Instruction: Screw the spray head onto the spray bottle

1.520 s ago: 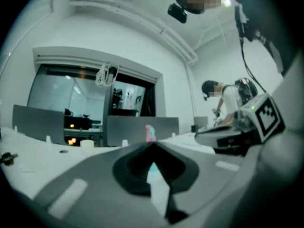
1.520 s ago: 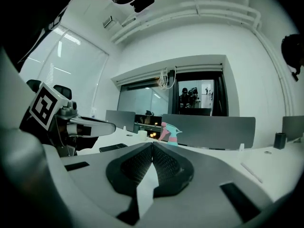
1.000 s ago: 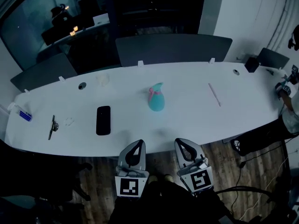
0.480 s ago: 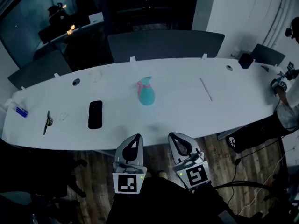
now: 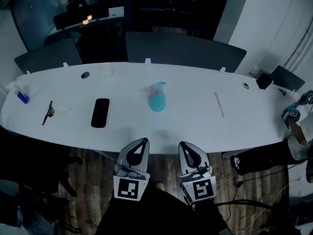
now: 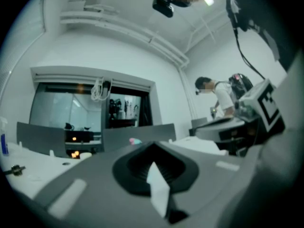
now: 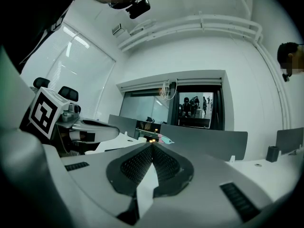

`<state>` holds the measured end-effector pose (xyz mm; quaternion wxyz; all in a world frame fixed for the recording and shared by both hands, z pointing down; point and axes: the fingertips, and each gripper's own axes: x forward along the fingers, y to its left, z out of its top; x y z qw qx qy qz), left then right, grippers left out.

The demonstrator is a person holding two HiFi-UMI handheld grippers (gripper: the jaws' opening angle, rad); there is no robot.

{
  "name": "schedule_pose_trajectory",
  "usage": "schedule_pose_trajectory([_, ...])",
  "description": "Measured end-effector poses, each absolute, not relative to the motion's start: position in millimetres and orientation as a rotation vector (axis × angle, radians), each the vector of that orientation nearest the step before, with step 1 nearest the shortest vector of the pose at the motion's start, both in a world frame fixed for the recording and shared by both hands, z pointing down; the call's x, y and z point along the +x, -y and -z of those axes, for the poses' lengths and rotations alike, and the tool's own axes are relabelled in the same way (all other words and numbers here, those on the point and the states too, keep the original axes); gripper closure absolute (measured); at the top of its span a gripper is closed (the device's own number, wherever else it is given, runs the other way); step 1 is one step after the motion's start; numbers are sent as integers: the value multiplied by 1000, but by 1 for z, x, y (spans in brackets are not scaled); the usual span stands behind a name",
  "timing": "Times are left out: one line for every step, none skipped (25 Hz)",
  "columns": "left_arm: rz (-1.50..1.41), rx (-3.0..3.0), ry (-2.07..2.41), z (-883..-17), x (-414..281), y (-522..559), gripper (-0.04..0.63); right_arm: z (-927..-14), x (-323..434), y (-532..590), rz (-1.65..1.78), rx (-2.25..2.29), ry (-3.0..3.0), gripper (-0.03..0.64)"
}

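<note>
Since a second ago: the view swung and both grippers barely shifted; nothing on the desk (image 5: 195, 126) is displaced, so the task's things lie as they did.

Phone (image 5: 100, 112) left of centre. Left gripper (image 5: 140, 144): fingers shut, empty, short of the near edge. Spray bottle (image 5: 157, 102) upright mid-desk, pink spray head (image 5: 157, 87) on its neck. Tightness unreadable: fits a head merely set on, or one screwed home. Right gripper (image 5: 184, 145): fingers shut, empty. Pink rod (image 5: 219, 104) well right. Bare desk rings the bottle; approach looks open.
</note>
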<state>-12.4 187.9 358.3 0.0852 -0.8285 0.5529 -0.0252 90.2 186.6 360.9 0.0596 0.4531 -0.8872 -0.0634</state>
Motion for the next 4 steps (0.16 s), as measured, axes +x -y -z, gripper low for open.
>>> schedule_pose_trajectory([77, -2468, -1653, -359, -13, -186, 592, -362, 90, -185, 187, 1370, 2693, 612])
schedule_pose_trajectory([80, -2464, -1657, -359, -14, -184, 592, -362, 89, -182, 185, 1368, 2699, 612])
schedule_pose_trajectory([85, -2459, -1659, -359, -14, -182, 592, -362, 88, -180, 184, 1364, 2704, 612])
schedule_pose_trajectory([90, -2453, -1660, -360, -15, -181, 592, -363, 87, -178, 184, 1360, 2708, 612])
